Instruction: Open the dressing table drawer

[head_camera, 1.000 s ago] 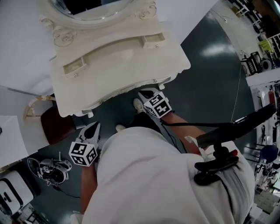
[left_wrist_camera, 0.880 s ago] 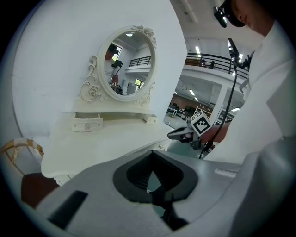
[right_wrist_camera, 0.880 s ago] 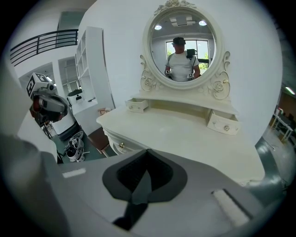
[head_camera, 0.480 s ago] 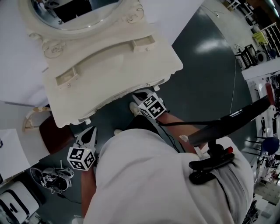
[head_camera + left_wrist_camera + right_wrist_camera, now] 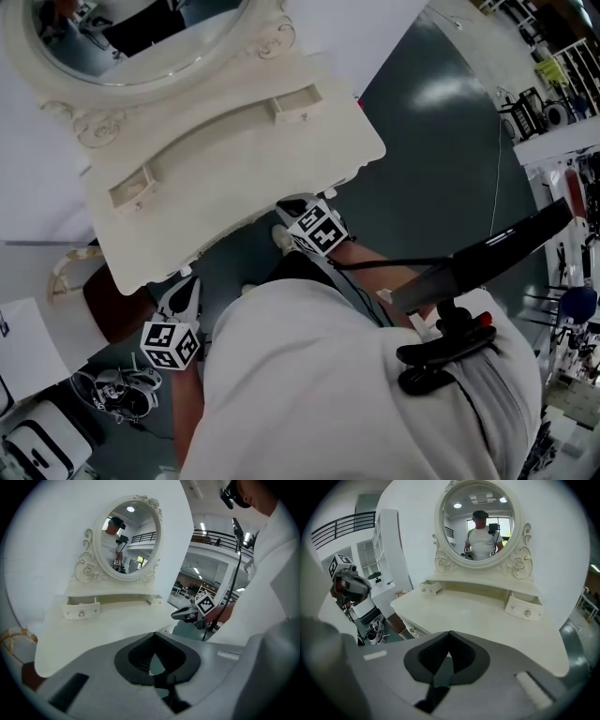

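Observation:
The cream dressing table [image 5: 234,169] with its oval mirror [image 5: 122,37] stands in front of me. Two small drawers sit on its upper shelf, one at the left [image 5: 131,187] and one at the right [image 5: 298,103]. A drawer front with a knob [image 5: 412,631] shows under the tabletop's front edge. My left gripper [image 5: 186,289] is shut and empty, just below the table's near left corner. At the front edge, my right gripper [image 5: 291,206] is shut and holds nothing. Each gripper view looks over shut jaws, left [image 5: 152,639] and right [image 5: 450,634], onto the tabletop.
A brown stool [image 5: 117,300] stands left of the table, with a pair of shoes [image 5: 117,389] on the dark green floor behind it. A black boom arm [image 5: 478,262] crosses at my right side. Shelves and racks [image 5: 553,84] line the far right.
Both grippers have moved closer to the table's front edge. The left one now sits right under the near corner, and the right one reaches the edge.

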The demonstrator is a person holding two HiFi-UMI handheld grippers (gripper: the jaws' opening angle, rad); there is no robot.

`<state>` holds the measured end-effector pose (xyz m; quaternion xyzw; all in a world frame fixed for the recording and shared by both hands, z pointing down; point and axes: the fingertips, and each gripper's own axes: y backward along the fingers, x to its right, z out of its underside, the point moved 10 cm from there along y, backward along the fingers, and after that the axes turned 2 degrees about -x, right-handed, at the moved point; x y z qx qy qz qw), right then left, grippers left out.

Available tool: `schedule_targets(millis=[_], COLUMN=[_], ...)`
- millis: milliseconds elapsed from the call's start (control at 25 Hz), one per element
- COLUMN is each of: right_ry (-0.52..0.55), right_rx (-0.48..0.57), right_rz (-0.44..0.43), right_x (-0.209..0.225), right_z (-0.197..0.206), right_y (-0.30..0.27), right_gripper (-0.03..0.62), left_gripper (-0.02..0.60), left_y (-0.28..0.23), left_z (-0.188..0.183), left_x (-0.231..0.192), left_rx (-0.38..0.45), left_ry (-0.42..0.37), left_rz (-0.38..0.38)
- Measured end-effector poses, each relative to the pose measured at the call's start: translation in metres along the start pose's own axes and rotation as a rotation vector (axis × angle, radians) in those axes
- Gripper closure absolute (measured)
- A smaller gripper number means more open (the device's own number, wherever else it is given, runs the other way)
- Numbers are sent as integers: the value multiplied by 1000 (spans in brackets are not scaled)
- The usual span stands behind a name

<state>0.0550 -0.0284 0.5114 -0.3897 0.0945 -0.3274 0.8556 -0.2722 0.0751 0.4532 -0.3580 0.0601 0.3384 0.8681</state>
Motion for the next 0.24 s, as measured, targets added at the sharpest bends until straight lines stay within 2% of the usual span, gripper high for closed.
schedule_targets(millis=[240], right_ry=[-9], right_rx=[-10], right_rz=[0], right_x=[29], right_z=[-11], right_y=[-5], right_gripper=[594], left_gripper=[578], left_y=[-22], left_z=[-20], left_x=[-9], left_rx=[-14], left_ry=[9], left_rz=[-9])
